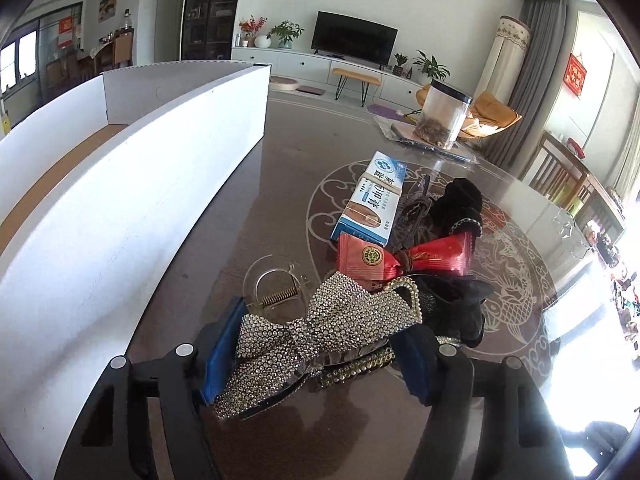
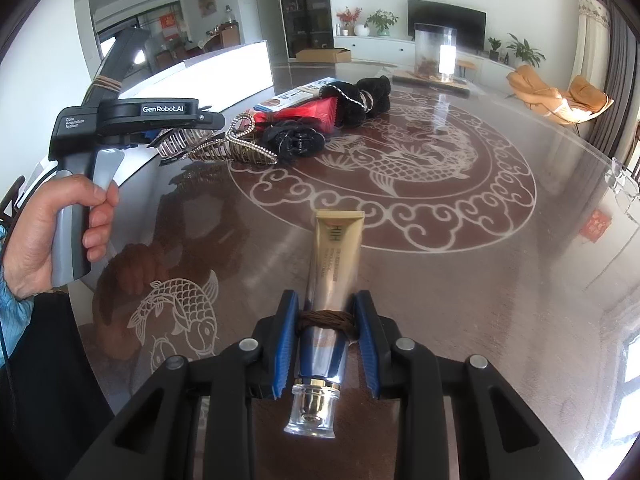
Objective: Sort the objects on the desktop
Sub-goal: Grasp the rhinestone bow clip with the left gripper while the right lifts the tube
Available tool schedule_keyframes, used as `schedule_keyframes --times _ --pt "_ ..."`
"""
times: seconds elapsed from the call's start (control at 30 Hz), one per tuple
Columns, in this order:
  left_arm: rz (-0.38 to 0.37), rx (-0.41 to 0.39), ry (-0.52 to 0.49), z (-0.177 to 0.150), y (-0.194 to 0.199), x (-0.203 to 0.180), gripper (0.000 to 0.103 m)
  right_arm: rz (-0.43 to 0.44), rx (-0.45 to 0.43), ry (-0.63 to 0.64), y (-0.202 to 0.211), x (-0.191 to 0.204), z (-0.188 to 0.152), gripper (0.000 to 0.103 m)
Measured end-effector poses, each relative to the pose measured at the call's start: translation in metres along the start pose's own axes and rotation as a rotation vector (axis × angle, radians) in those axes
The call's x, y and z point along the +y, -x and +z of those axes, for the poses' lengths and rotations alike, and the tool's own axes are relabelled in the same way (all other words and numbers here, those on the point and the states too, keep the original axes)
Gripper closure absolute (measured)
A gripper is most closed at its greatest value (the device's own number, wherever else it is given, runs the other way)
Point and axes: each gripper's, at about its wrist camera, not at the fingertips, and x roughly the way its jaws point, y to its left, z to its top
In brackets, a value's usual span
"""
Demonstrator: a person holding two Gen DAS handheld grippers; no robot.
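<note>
On our left, beside the white box (image 1: 132,184), the left gripper (image 1: 320,344) has its jaws set around the rhinestone bow clip (image 1: 320,320) at the near end of the pile; whether the pads press it, we cannot tell. We judge it light, stiff and snag-prone, best held across its middle. On our right, the right gripper (image 2: 326,344) is clamped on the gold tube (image 2: 334,276), slick and squashy, near its cap.

Left hand-held gripper (image 1: 320,344) half-closed; right hand-held gripper (image 2: 325,334) clamped, both angled down.
</note>
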Motion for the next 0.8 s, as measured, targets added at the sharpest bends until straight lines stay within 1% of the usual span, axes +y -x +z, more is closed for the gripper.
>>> schedule_keyframes --times 0.1,0.23,0.3,0.4,0.53,0.8 --pt "-0.012 -0.04 0.01 -0.008 0.029 0.001 0.035 0.003 0.004 -0.007 0.006 -0.004 -0.006 0.073" --pt "-0.003 -0.058 0.029 -0.02 0.054 0.003 0.035 -0.005 0.02 0.004 0.013 -0.007 -0.011 0.073" --pt "0.003 -0.065 0.029 -0.026 0.058 0.003 0.035 -0.014 0.035 0.016 0.014 -0.008 -0.013 0.073" --pt "-0.008 -0.072 0.06 -0.032 0.062 0.008 0.035 -0.025 0.051 0.025 0.015 -0.008 -0.013 0.073" --pt "0.009 -0.108 0.064 -0.036 0.07 0.009 0.035 -0.038 0.064 0.036 0.016 -0.006 -0.009 0.073" --pt "0.049 -0.145 -0.002 -0.037 0.076 -0.004 0.035 -0.047 0.095 0.053 0.013 0.001 -0.002 0.072"
